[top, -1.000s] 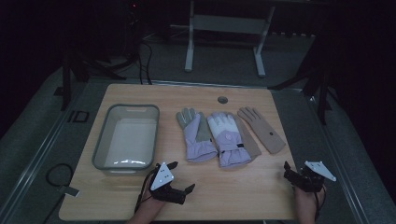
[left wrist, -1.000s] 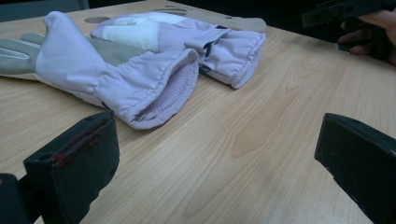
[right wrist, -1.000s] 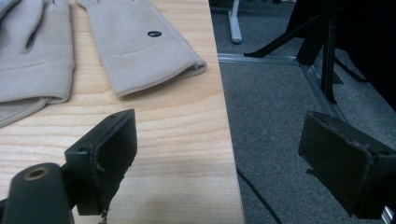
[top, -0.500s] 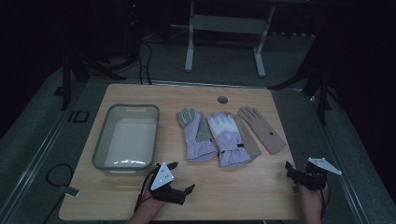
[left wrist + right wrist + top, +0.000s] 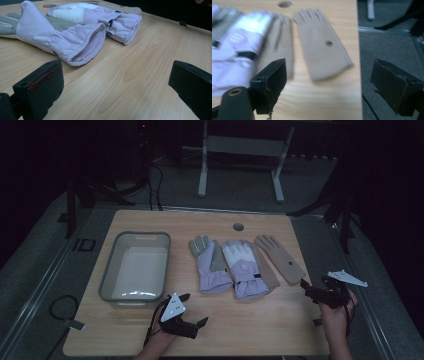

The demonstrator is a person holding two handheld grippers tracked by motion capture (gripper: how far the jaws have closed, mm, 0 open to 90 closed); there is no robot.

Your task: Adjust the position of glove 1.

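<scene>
Lilac padded ski gloves (image 5: 234, 267) and flat beige gloves (image 5: 280, 258) lay at desk (image 5: 260, 320) centre, 12 o'clock of both grippers, left gripper (image 5: 192, 312) and right gripper (image 5: 309, 290), jaws spread, apparently for sorting.

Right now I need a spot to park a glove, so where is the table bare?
Free: the front strip of table between the left gripper and right gripper, and the back strip around the round hole. The grey bin also sits empty. Crowded: the middle, where the lilac gloves and tan gloves overlap.

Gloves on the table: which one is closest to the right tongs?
The tan glove at the row's right end; its cuff lies just before the right tongs. The purple gloves lie farther left.
</scene>
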